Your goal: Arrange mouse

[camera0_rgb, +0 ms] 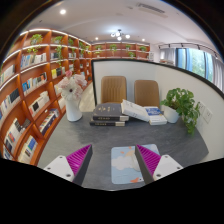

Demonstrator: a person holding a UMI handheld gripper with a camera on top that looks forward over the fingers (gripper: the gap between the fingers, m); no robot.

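Gripper (112, 168): fingers spread wide, holding nothing. Mouse: not visible anywhere on the table (150, 140), so bearing and axis cannot be told. Mat (127, 163): lies between the fingers. Books (110, 115), plant (183, 103): beyond.

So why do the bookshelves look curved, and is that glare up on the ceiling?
In the gripper view the wide-angle lens bows the bookshelves and the table edge; the ceiling lights blow out to white spots; the window is bright; the open gripper is evenly lit.
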